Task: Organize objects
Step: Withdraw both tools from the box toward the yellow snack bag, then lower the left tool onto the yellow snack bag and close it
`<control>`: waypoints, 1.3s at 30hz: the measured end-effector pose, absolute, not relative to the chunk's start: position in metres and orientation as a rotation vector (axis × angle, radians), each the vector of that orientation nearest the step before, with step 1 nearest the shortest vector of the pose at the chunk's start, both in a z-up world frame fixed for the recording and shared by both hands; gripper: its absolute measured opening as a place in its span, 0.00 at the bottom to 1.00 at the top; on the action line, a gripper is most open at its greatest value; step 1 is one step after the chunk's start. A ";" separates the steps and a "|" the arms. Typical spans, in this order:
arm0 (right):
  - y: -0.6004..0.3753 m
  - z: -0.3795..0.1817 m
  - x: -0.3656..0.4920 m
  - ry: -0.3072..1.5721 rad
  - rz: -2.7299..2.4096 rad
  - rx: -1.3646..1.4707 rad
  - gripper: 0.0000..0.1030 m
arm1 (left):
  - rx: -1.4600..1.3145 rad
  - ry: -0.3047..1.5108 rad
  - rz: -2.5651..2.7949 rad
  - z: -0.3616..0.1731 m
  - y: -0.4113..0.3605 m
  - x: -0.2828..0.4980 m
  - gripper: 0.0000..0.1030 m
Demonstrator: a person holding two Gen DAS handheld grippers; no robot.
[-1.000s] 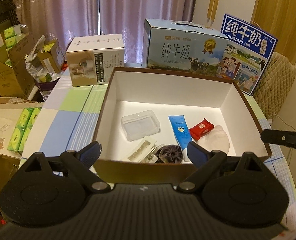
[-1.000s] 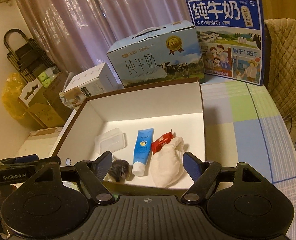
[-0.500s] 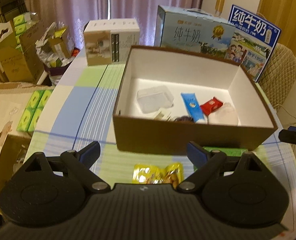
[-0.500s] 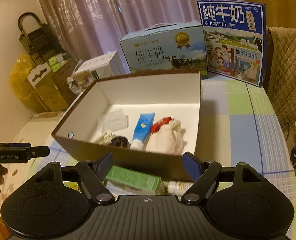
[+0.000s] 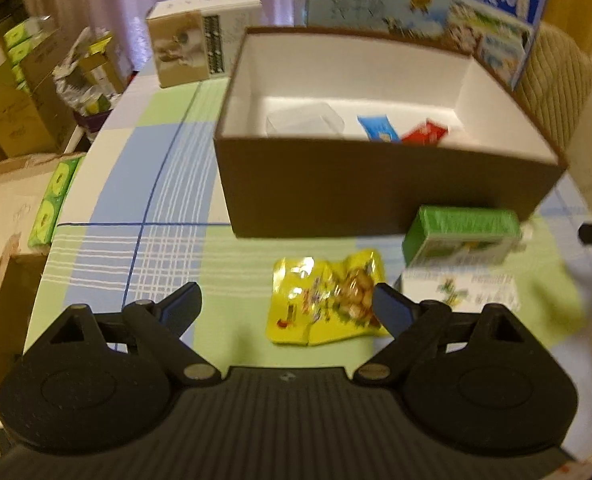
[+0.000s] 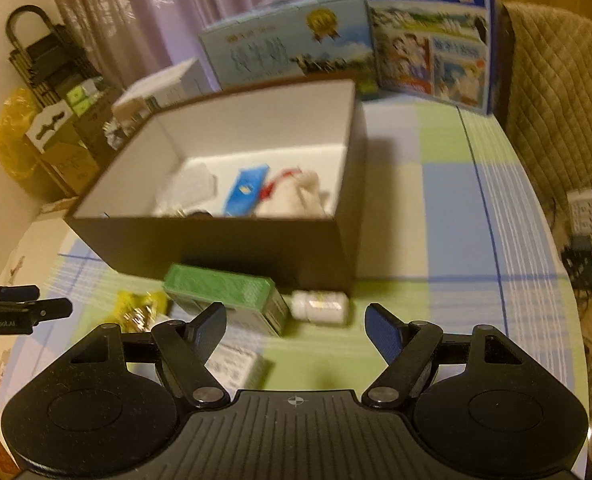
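Nearest the left wrist camera, the left hand-held gripper [image 5: 286, 306] stands wide with nothing between its jaws, and a yellow snack packet [image 5: 326, 298] lies flat on the surface just ahead, close to the right-side finger. Only this view shows the packet whole; in the right wrist view it is a blurred yellow patch [image 6: 138, 310] at the left, partly behind the left gripper's tip.

The right hand-held gripper [image 6: 296, 326] is also spread wide and empty. Just beyond its fingertips a small white bottle [image 6: 320, 307] lies on its side, seen clearly only from this camera. A green carton [image 6: 226, 294] lies to the left of the bottle, almost touching it, and rests on a white leaflet-like box [image 6: 234, 364]. The left view shows the same green carton [image 5: 462, 234] ahead and to the right of the packet.

Behind these things stands the open brown box [image 5: 376, 196] with a white lining. Inside it lie a clear plastic case [image 5: 304, 122], a blue tube [image 5: 378, 130], a red sachet [image 5: 424, 134] and, seen from the right, a white cloth pouch [image 6: 300, 198].

The surface wears a checked cloth [image 5: 164, 184] of green, blue and white. Further back stand a white product box [image 5: 202, 52] and two milk cartons [image 6: 292, 50], then pale purple curtains [image 6: 144, 12]. A quilted chair [image 6: 556, 100] stands at the right.
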State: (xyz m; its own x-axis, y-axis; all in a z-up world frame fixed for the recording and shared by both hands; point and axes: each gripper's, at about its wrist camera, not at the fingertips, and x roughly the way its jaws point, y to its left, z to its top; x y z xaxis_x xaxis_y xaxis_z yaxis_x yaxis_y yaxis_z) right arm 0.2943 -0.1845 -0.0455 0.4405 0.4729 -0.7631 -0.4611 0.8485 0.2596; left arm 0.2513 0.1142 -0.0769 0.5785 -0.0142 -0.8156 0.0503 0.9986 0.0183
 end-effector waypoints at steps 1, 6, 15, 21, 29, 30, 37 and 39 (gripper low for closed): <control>-0.188 -0.049 0.293 0.964 0.567 0.012 0.72 | 0.055 0.960 -0.046 -0.081 0.114 0.251 0.87; -0.205 -0.065 0.289 1.019 0.511 0.006 0.72 | 0.102 0.973 -0.137 -0.099 0.112 0.253 0.87; -0.224 -0.073 0.287 1.060 0.440 0.021 0.72 | 0.228 0.921 -0.428 -0.118 0.096 0.280 0.88; -0.239 -0.078 0.288 1.075 0.371 0.036 0.72 | 0.286 0.930 -0.580 -0.133 0.087 0.303 0.88; -0.265 -0.083 0.287 1.106 0.269 0.076 0.72 | 0.327 0.977 -0.752 -0.151 0.078 0.314 0.88; -0.266 -0.083 0.286 1.108 0.262 0.080 0.72 | 0.337 0.984 -0.761 -0.152 0.077 0.311 0.88; -0.266 -0.088 0.285 1.126 0.255 0.090 0.72 | 0.348 1.002 -0.761 -0.155 0.079 0.282 0.88; -0.262 -0.091 0.286 1.132 0.269 0.086 0.72 | 0.332 1.006 -0.753 -0.155 0.080 0.270 0.88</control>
State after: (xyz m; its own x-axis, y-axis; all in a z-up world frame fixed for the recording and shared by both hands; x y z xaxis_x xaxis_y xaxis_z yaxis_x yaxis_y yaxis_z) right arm 0.2859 -0.2618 -0.0906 0.3966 0.2555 -0.8817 -0.1689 0.9644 0.2034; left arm 0.2704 0.0797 -0.1551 0.3158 -0.4132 -0.8541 0.7030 0.7065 -0.0818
